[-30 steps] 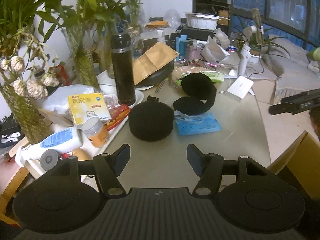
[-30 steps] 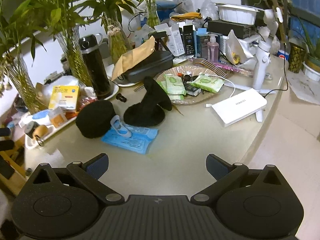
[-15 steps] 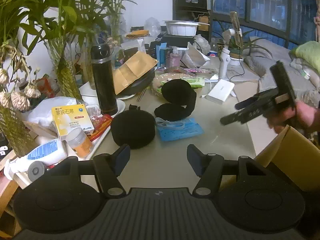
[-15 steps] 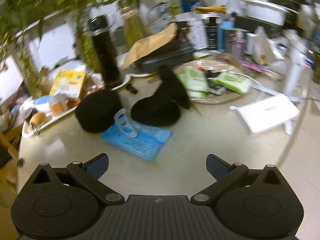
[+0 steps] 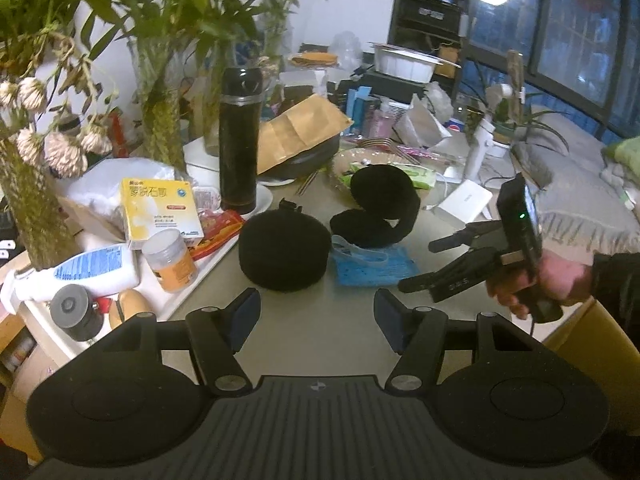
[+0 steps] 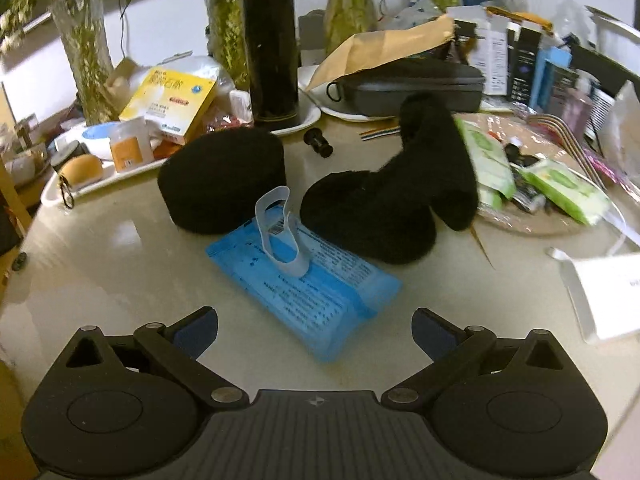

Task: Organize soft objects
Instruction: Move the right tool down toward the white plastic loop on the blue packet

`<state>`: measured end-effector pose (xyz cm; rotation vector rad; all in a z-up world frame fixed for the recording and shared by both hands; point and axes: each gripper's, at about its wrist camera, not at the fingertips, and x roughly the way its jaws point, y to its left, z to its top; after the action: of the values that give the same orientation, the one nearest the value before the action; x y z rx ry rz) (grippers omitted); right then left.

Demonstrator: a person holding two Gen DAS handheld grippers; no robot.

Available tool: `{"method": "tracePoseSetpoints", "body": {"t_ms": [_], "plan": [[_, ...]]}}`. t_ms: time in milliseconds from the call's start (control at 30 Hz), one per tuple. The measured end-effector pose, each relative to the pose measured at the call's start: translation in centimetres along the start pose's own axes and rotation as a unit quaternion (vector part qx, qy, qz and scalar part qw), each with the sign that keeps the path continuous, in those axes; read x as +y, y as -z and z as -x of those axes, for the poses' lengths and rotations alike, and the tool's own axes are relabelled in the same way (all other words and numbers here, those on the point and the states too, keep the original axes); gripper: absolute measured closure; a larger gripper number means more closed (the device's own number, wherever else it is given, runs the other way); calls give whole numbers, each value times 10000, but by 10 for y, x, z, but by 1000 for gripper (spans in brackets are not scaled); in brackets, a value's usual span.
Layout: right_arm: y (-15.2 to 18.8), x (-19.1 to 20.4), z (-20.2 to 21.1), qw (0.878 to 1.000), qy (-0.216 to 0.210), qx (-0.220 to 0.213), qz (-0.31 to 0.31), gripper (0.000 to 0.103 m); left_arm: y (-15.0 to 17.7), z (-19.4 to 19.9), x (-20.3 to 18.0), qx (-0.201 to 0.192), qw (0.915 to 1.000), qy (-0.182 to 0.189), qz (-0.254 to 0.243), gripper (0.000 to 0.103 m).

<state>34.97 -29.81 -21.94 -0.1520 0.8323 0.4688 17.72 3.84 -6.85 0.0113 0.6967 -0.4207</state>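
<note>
Blue wipes pack [image 6: 304,280] below right hand-held gripper [image 6: 315,327], angled down.

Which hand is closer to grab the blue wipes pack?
Probably the right. The right gripper hangs open just in front of the blue wipes pack, while the left gripper sits farther back, facing the round black cushion.

Yellow box [image 5: 161,213]: large blue Chinese characters across its front, roughly "蒙脱石散"; a round blue logo at the top right corner; a red strip of small print below, too small to read.
White bottle [image 5: 76,270]: blue label with lines of fine print, unreadable.
Blue wipes pack [image 6: 308,280]: rows of small dark print and a barcode by the flap, unreadable.
</note>
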Motion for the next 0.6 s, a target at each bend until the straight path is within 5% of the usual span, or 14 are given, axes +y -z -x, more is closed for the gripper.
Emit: {"method": "tracePoseSetpoints", "body": {"t_ms": [433,600], "plan": [[-8,-1,-57,9998,101,138,48,0,1,-7,1,133,9998,-127,12,41],[-3,11,-47,9986,-354,241,306,0,0,-5,0,81,9999,-102,34,41]]}}
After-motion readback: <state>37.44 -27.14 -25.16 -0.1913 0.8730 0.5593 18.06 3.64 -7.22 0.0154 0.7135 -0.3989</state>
